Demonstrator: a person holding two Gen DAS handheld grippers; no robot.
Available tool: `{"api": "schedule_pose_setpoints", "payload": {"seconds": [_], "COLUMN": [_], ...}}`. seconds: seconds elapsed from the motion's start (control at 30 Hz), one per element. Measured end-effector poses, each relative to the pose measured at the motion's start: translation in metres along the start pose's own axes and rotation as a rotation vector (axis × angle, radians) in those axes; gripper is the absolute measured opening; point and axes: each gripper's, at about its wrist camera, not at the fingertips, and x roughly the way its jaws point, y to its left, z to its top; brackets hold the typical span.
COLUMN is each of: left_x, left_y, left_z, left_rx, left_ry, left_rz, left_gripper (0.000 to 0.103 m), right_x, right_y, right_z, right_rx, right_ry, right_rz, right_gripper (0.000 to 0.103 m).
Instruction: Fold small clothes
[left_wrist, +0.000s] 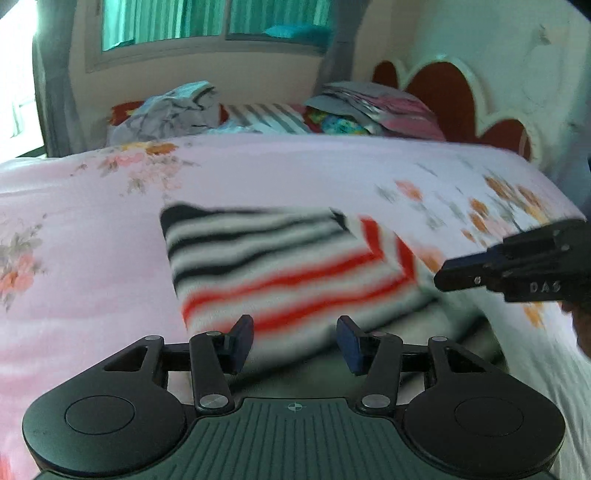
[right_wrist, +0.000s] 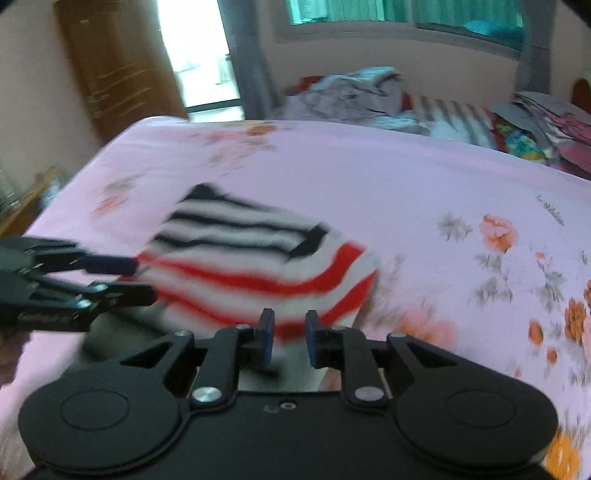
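Observation:
A small striped garment (left_wrist: 280, 269), white with black and red stripes, lies folded on the pink floral bedsheet (left_wrist: 92, 258); it also shows in the right wrist view (right_wrist: 258, 262). My left gripper (left_wrist: 295, 343) is open, its fingers at the garment's near edge with nothing between them. It appears from the side in the right wrist view (right_wrist: 144, 280), its two fingers apart beside the garment's left edge. My right gripper (right_wrist: 290, 336) is partly open and empty at the garment's near right corner. It also shows in the left wrist view (left_wrist: 443, 275), just right of the garment.
A pile of loose clothes (left_wrist: 173, 110) and stacked folded fabrics (left_wrist: 369, 107) lie at the far side of the bed. A red and white headboard (left_wrist: 454, 96) stands at the right. A wooden wardrobe (right_wrist: 118, 70) and a bright doorway are beyond the bed's left edge.

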Motion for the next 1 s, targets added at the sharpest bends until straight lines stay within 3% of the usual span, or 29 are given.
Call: {"api": "schedule_pose_setpoints", "payload": {"seconds": [0.07,0.13,0.17,0.27,0.33,0.43,0.53,0.6,0.73,0.8,1.0], "left_x": [-0.006,-0.006,-0.005,-0.004,-0.010,-0.034,-0.055,-0.063,-0.054,-0.050,-0.044], "left_y": [-0.011,-0.020,-0.024,-0.031,-0.028,-0.030,-0.029,-0.027,-0.019,-0.019,-0.023], "left_z": [-0.020,-0.032,-0.034,-0.033,-0.033,-0.041,-0.060,-0.073,-0.092,-0.098,-0.107], "left_rx": [0.050,0.073,0.079,0.083,0.046,0.018,-0.009,-0.029,-0.081,-0.087,-0.124], "left_ry": [0.012,0.002,-0.011,-0.020,-0.024,-0.057,-0.077,-0.071,-0.007,0.002,-0.008], "left_rz": [0.040,0.077,0.096,0.132,0.136,0.152,0.183,0.190,0.184,0.187,0.213], "left_gripper": [0.048,0.048,0.048,0.048,0.048,0.048,0.048,0.045,0.041,0.041,0.041], "right_x": [-0.005,0.006,0.011,0.020,0.018,-0.012,-0.039,-0.040,-0.017,-0.007,-0.007], "right_y": [0.007,0.010,0.008,0.005,0.007,0.018,0.034,0.045,0.044,0.036,0.027], "right_z": [-0.016,-0.029,-0.033,-0.030,-0.030,-0.032,-0.040,-0.051,-0.069,-0.079,-0.089], "right_rx": [-0.036,-0.088,-0.074,-0.036,-0.028,-0.024,-0.036,-0.059,-0.068,-0.060,0.035], "right_ry": [0.035,0.083,0.090,0.085,0.084,0.004,-0.044,-0.031,0.057,0.081,0.058], "right_rz": [-0.009,-0.099,-0.121,-0.172,-0.171,-0.166,-0.099,-0.079,-0.125,-0.145,-0.110], "right_gripper": [0.015,0.009,0.014,0.014,0.013,0.015,0.018,0.018,0.015,0.021,0.018]}}
